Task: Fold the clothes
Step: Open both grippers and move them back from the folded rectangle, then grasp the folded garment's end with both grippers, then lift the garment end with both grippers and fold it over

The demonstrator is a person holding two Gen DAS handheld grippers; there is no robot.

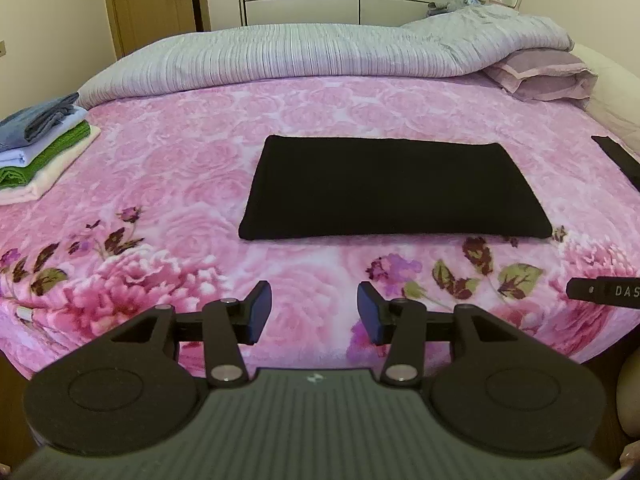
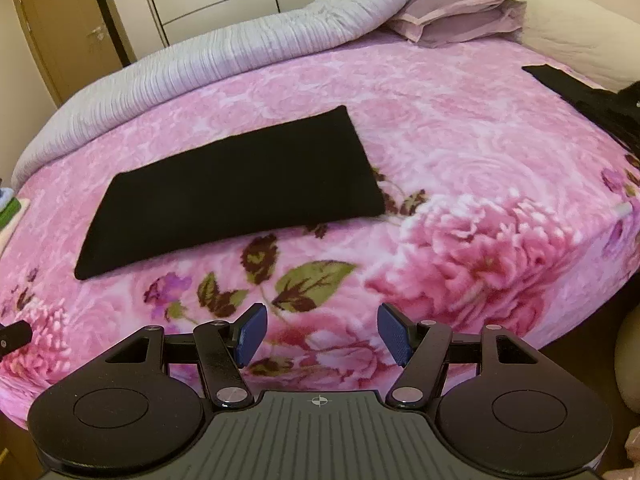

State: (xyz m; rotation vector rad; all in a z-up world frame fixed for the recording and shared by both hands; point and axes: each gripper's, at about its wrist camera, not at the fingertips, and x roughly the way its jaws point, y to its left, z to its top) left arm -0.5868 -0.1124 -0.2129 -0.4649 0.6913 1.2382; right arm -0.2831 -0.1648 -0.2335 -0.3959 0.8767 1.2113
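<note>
Black cloth [image 1: 394, 188] lies flat as a neat rectangle on the pink blanket [image 1: 180, 168], straight ahead of the left gripper [image 1: 315, 310], ahead-left of the right gripper [image 2: 319, 334]. Both grippers hover apart from it w/ jaws spread, holding nothing. Folded stack [image 1: 44, 146] sits far left of the left gripper. More dark clothing [image 2: 600, 104] far right, looks unfolded. So: one piece looks folded; may need another fold or stacking, can't tell which.
</note>
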